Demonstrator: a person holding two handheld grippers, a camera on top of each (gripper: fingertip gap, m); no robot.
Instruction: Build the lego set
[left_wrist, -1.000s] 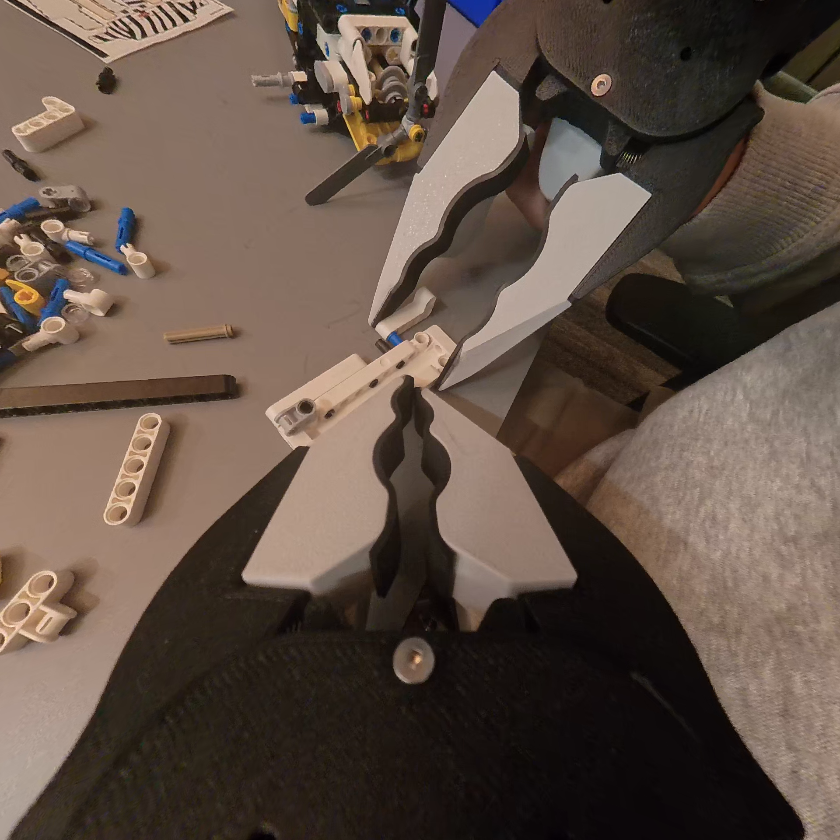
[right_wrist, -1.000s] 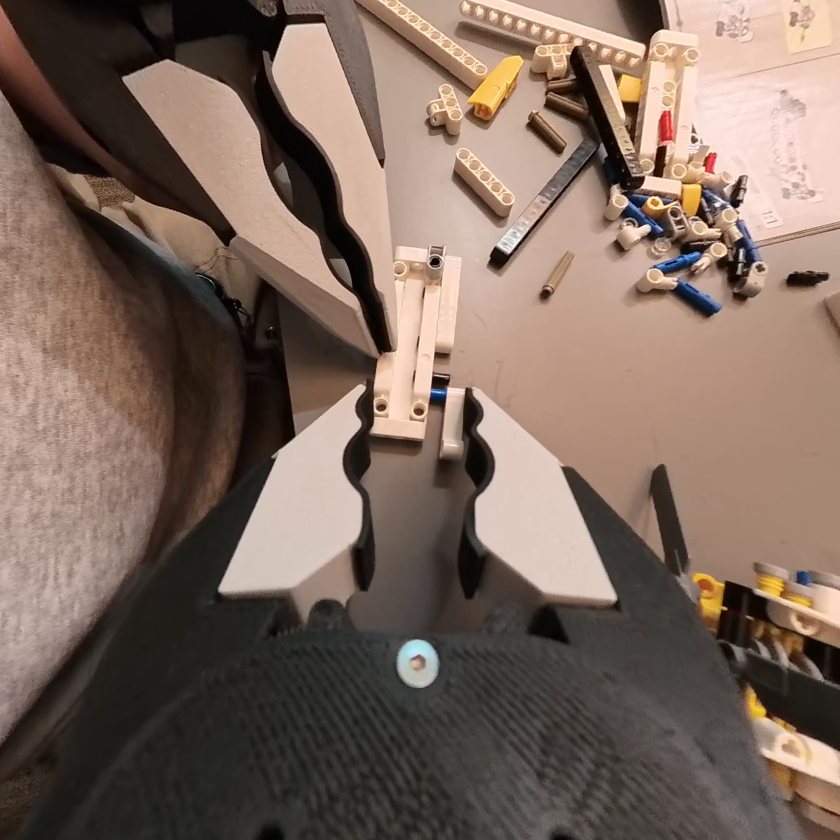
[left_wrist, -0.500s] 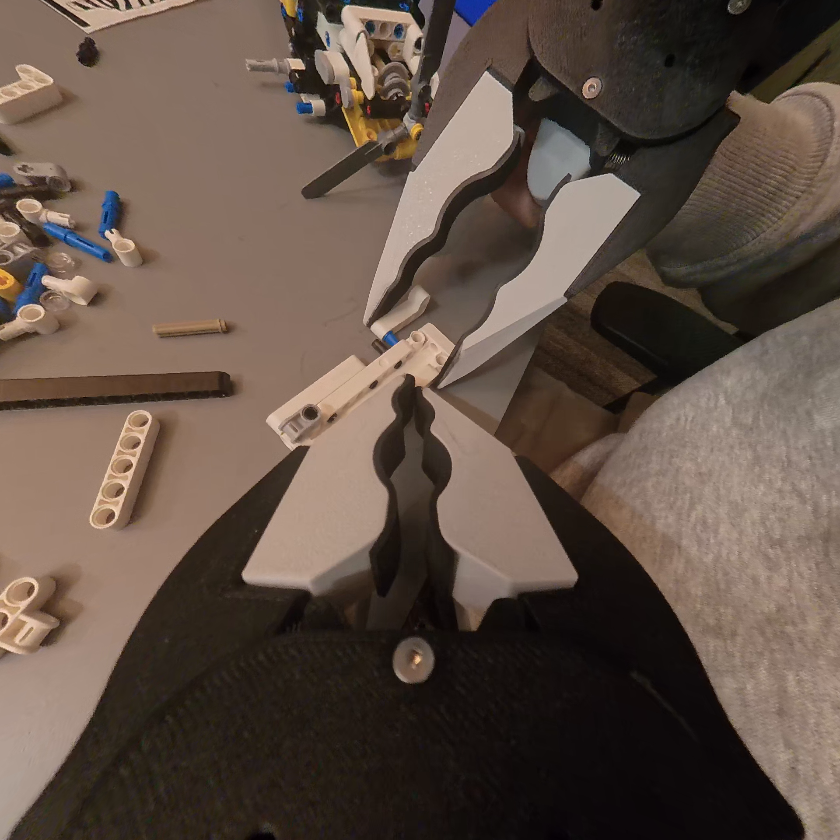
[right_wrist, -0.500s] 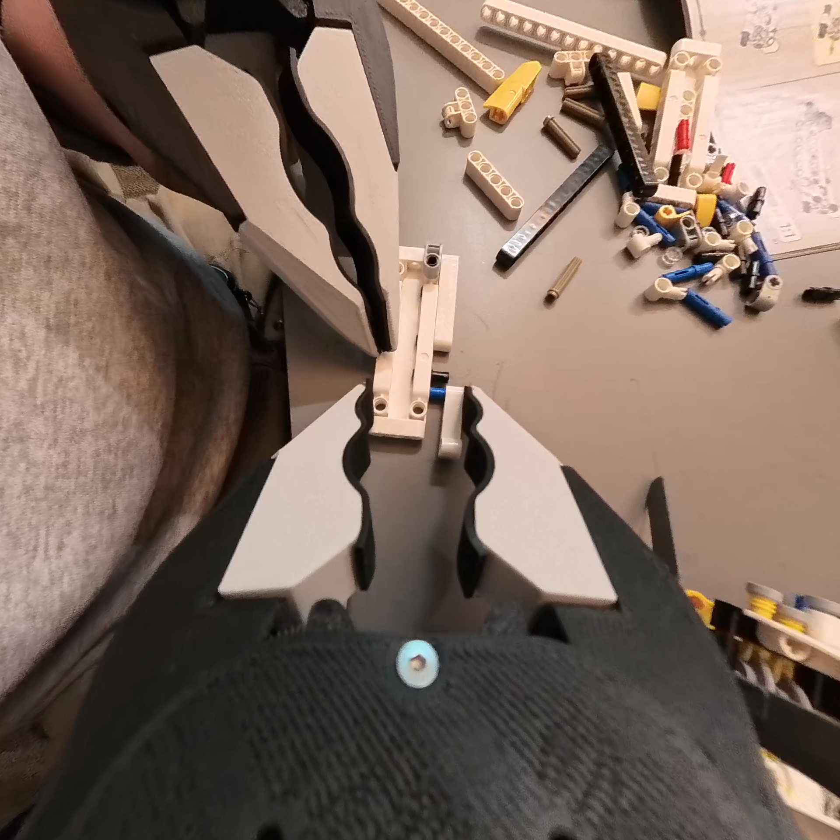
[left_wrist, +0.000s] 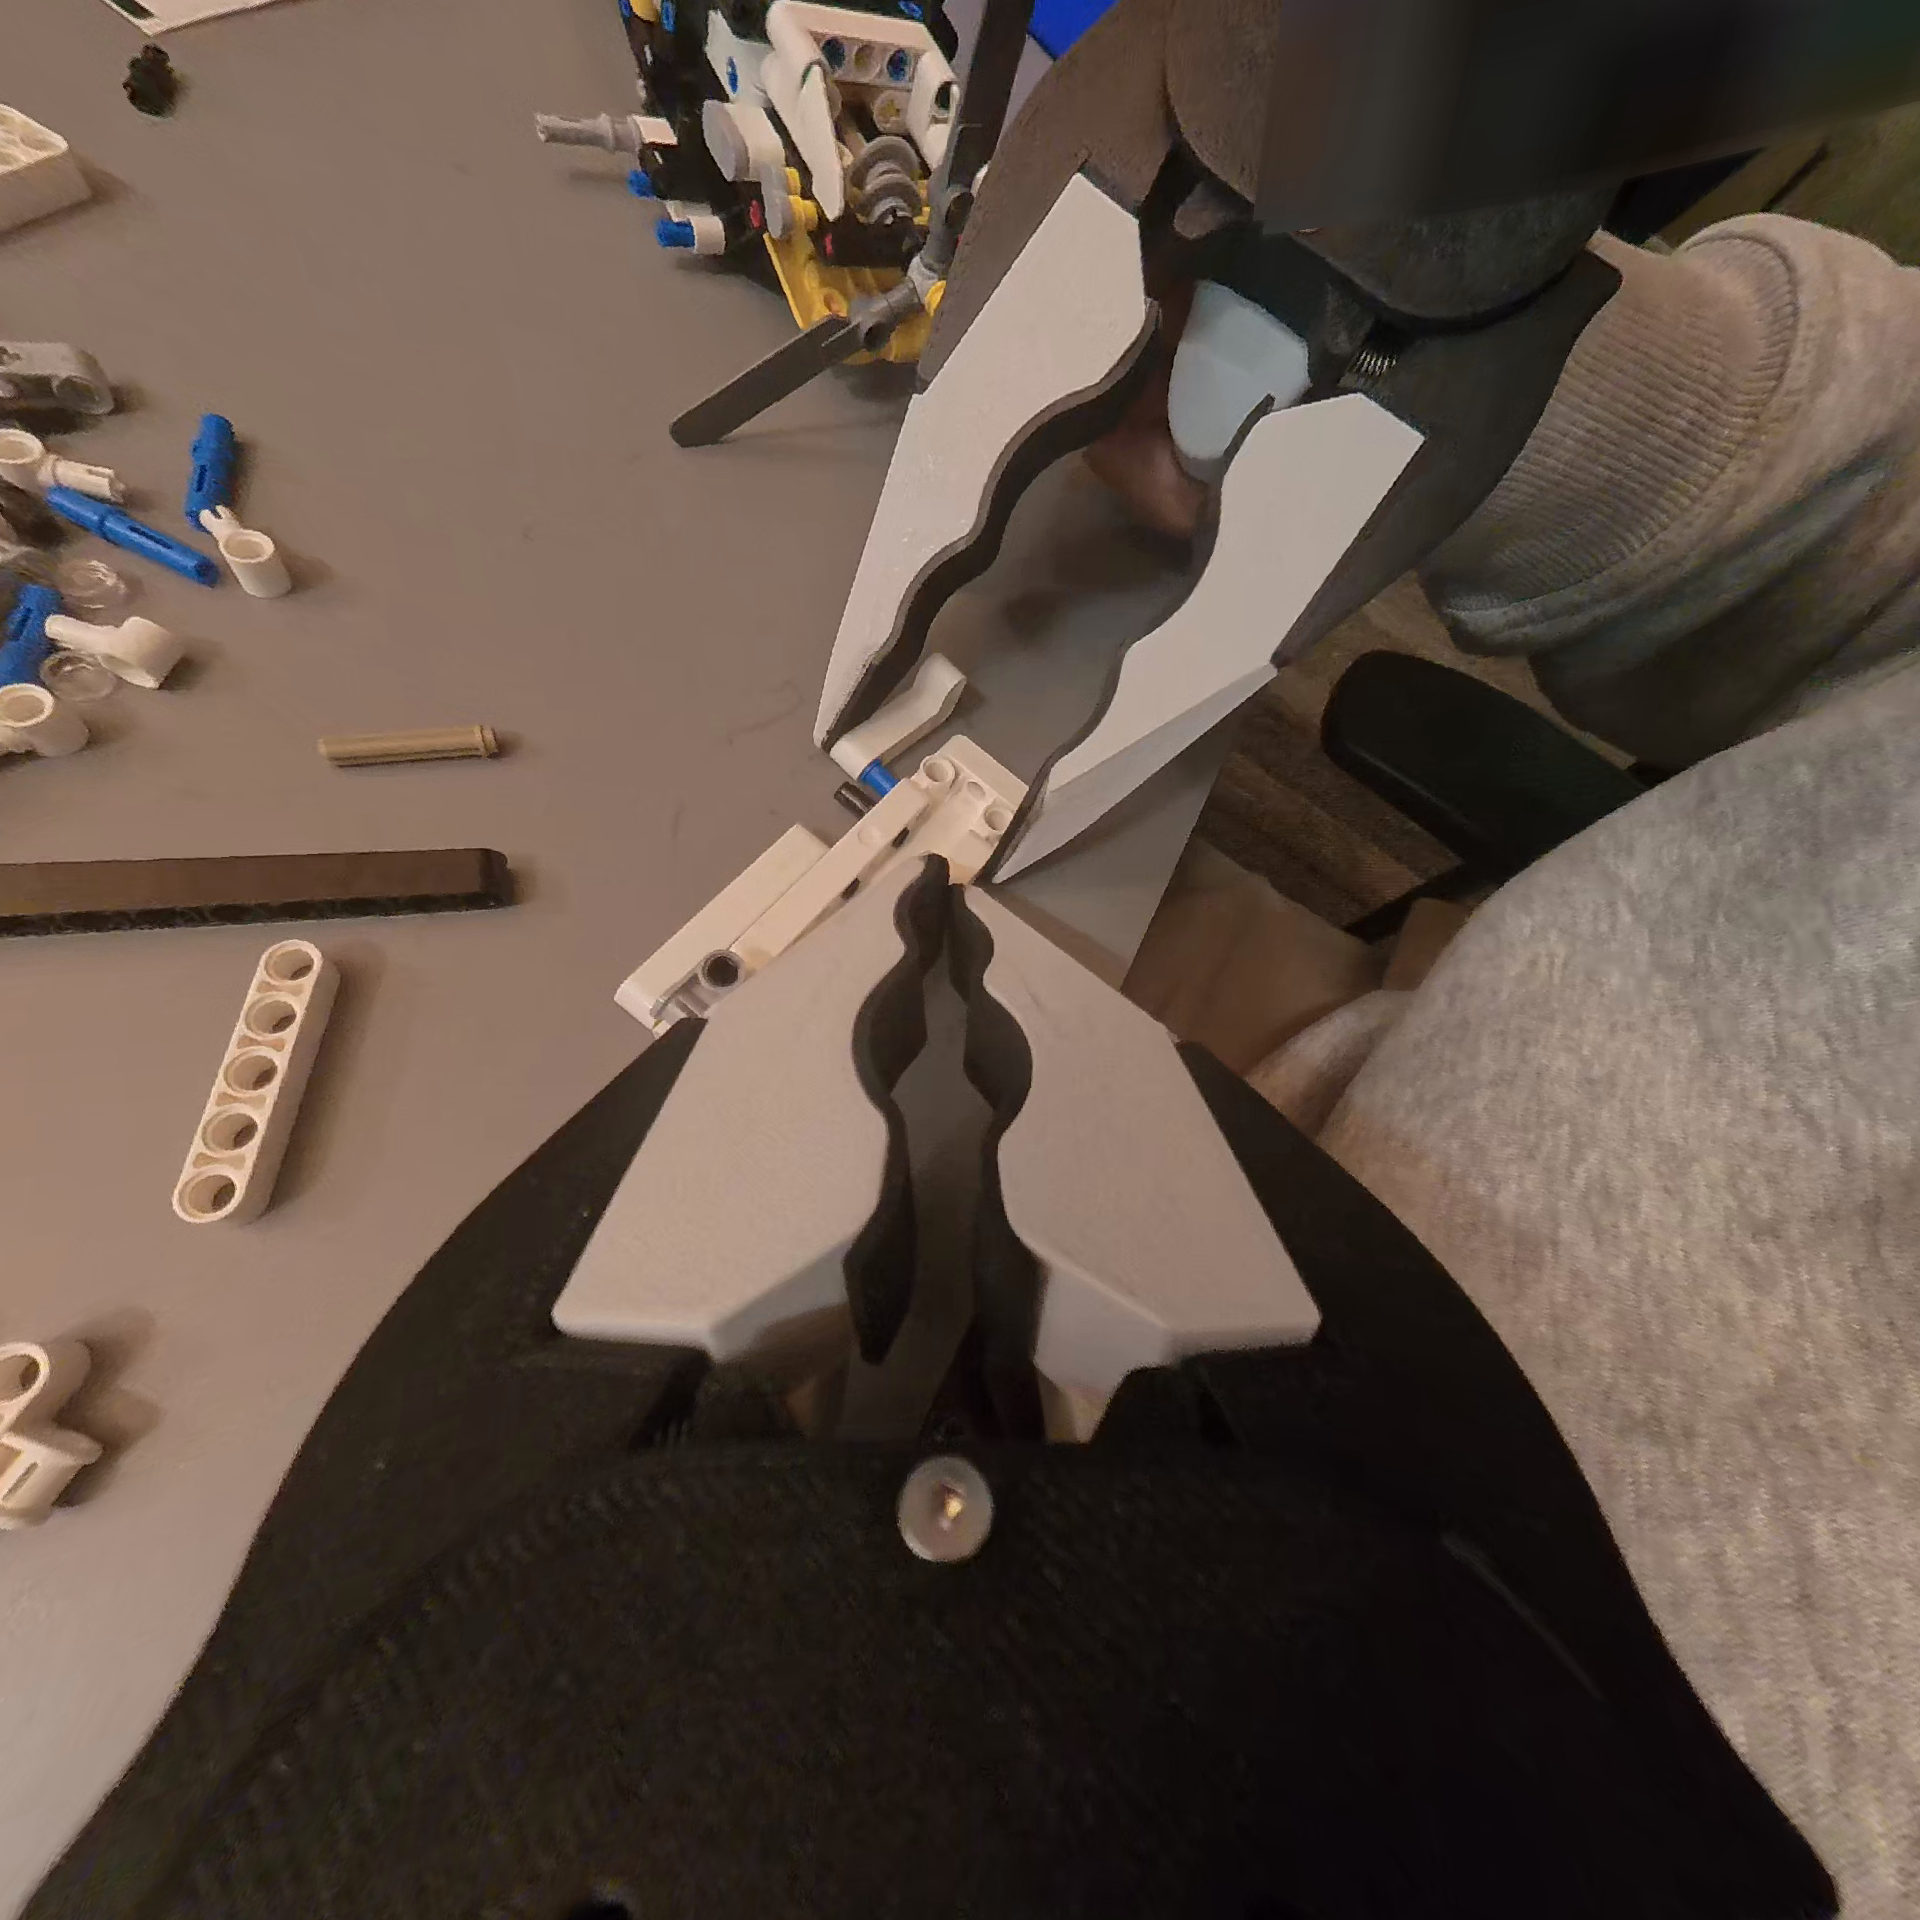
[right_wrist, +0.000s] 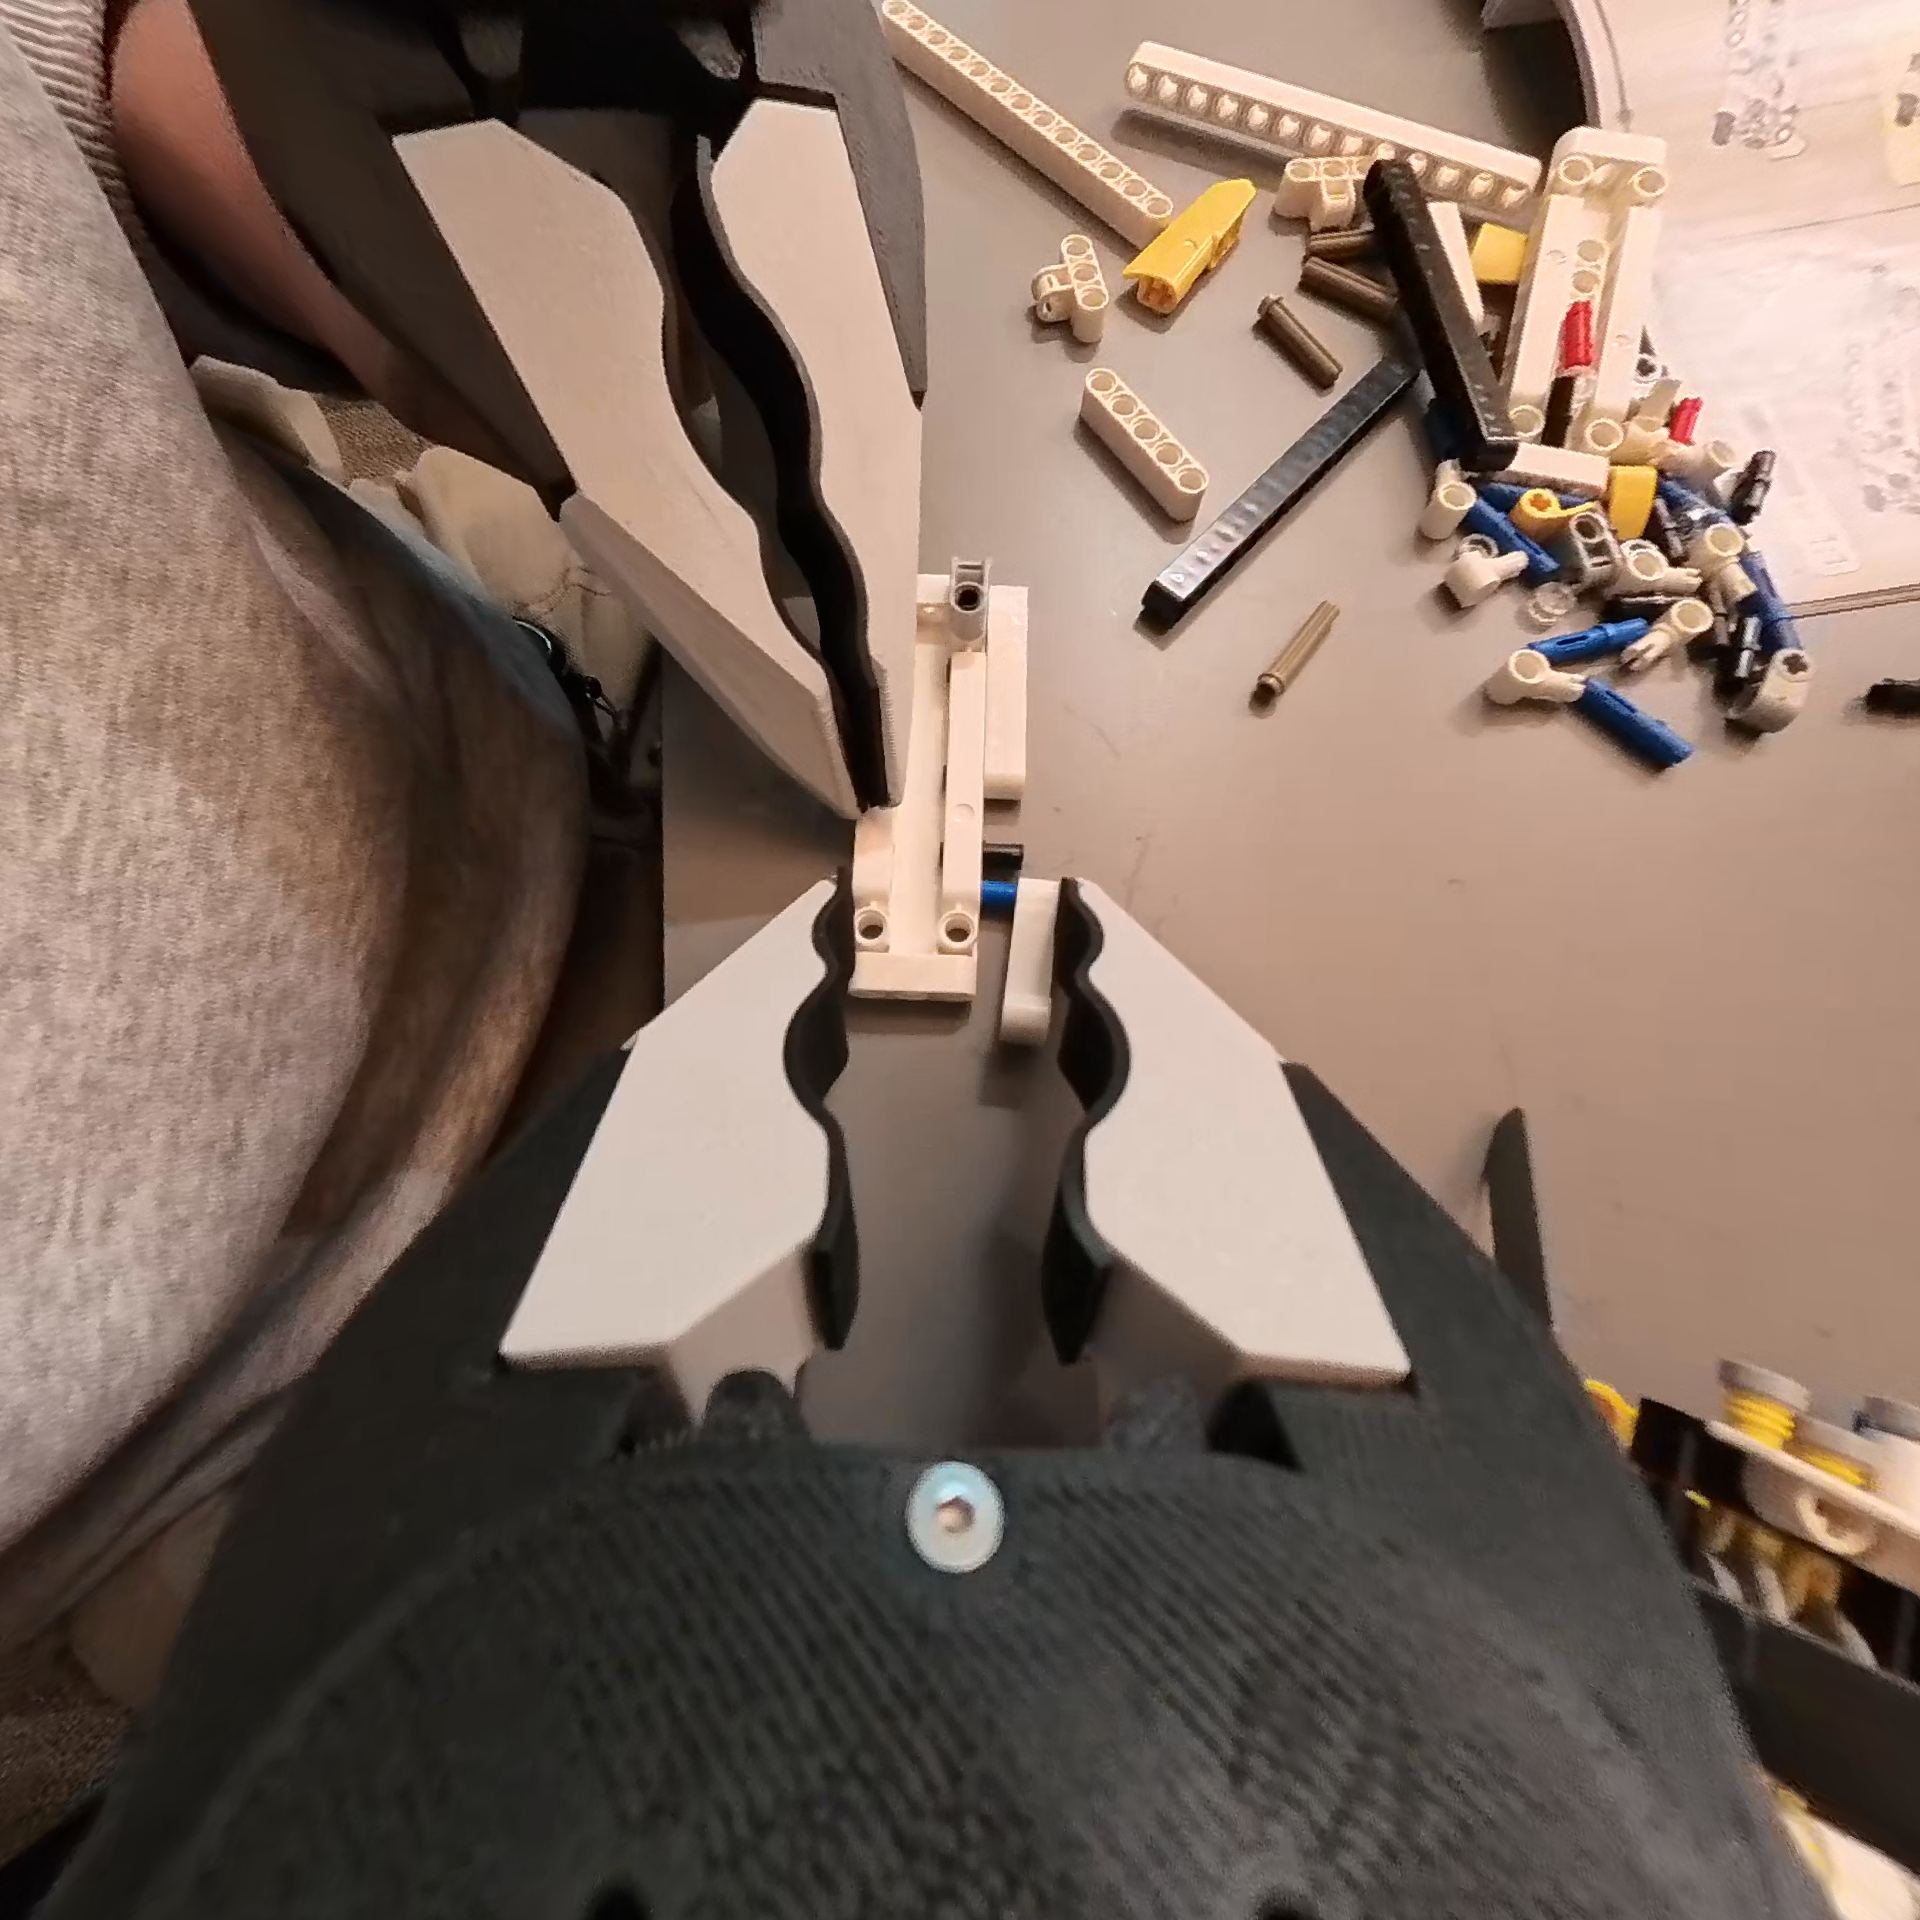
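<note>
A white lego sub-assembly (left_wrist: 800, 909) with a grey connector at one end lies at the edge of the grey table (left_wrist: 468, 520). My left gripper (left_wrist: 940, 883) is shut on its side edge. In the right wrist view the left gripper's tips (right_wrist: 862, 779) pinch the assembly (right_wrist: 930, 821). My right gripper (right_wrist: 951, 899) is open, and its jaws straddle the near end of the assembly. A small white connector (right_wrist: 1029, 961) on a blue pin (right_wrist: 995, 890) rests against its right finger. In the left wrist view the right gripper (left_wrist: 920, 795) reaches in from the upper right.
A half-built yellow, black and white model (left_wrist: 831, 156) stands at the back. Loose pieces lie in a pile (right_wrist: 1610, 520), along with a long black beam (left_wrist: 249, 883), a white beam (left_wrist: 255, 1081) and a tan axle (left_wrist: 405, 746). Instruction sheets (right_wrist: 1787, 312) lie beyond. A person's grey sweater (left_wrist: 1610, 1143) borders the table edge. My left and right fingertips are right by each other. My right gripper's tips are some 7 cm from the tan axle (left_wrist: 405, 746). It is also in sight in the right wrist view (right_wrist: 1299, 643).
Both grippers and the assembly have drifted slightly over the table, so the loose pieces sit a little differently in both views. Neither grip has changed.
</note>
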